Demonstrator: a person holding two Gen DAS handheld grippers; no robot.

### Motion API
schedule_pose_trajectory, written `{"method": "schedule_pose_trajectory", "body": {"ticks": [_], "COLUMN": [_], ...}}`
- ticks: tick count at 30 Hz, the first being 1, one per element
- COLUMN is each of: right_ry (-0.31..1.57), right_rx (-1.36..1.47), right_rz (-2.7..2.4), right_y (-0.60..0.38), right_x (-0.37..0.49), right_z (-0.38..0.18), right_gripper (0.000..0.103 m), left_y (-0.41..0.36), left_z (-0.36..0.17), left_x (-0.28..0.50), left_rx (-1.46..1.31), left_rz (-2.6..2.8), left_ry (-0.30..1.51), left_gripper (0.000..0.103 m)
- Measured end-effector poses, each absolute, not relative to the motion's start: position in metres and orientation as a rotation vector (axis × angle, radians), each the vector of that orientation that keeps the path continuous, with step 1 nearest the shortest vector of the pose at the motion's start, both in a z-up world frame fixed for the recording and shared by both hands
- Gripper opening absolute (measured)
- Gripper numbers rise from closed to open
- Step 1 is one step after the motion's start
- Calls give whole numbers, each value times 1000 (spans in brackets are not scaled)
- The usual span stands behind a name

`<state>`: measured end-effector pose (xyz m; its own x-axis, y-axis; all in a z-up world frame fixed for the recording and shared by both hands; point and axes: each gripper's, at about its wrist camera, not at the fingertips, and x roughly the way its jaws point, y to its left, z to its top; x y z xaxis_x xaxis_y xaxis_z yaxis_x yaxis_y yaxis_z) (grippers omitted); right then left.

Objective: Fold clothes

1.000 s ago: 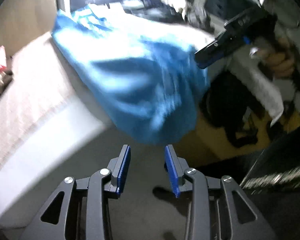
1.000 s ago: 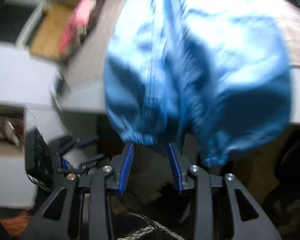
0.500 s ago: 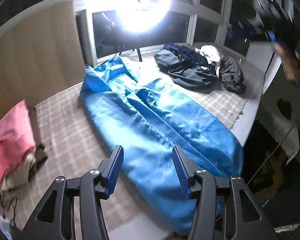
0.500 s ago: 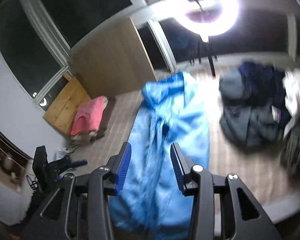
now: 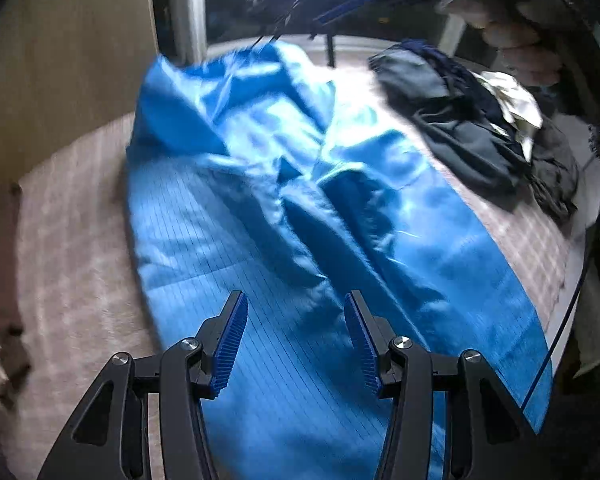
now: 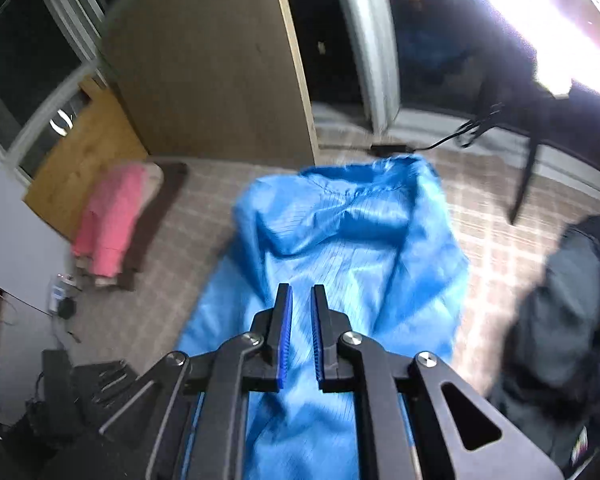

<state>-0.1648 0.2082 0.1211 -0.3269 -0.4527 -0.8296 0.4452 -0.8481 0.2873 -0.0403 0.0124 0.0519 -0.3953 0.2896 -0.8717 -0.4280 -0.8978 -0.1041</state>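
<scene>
- Left wrist view: the blue garment [image 5: 300, 216] now lies spread lengthwise on the checked cover [image 5: 72, 248], no longer hanging off the edge as a second ago; its hood end is far, its hem near.
- The left gripper [image 5: 296, 340] hovers above the near part, jaws half apart and a little wider than a second back, nothing between them.
- Dark clothes [image 5: 472, 128] lie heaped to the far right; a hand [image 5: 516, 40] shows blurred above them.
- Right wrist view: the right gripper [image 6: 300, 332] is closing to a narrow gap, no cloth in it, over the middle of the garment [image 6: 352, 264].
- A pink folded pile [image 6: 108, 224] sits far left.
- My read: laying-out looks done, so the first fold comes next.
</scene>
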Motion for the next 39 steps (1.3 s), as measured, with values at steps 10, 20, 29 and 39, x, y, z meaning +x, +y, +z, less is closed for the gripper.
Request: {"method": "schedule_pose_trajectory", "body": {"ticks": [10, 20, 29, 39], "right_ry": [34, -153, -214, 129], "right_rx": [1522, 1254, 1313, 1398], "right_rz": [-1841, -2129, -2052, -2385], "right_y": [127, 135, 207, 165], "right_x": [-230, -308, -277, -323], "right_z": [14, 41, 46, 8], "right_gripper": [10, 6, 8, 8], "left_y": [5, 14, 15, 20], "left_z": [17, 12, 14, 11], "left_x": [-78, -63, -60, -72], "left_rx": [-1497, -1405, -1377, -1375], "left_rz": [2293, 2265, 2228, 2224], "left_ry": [252, 347, 395, 402], "left_gripper": [49, 70, 77, 82]}}
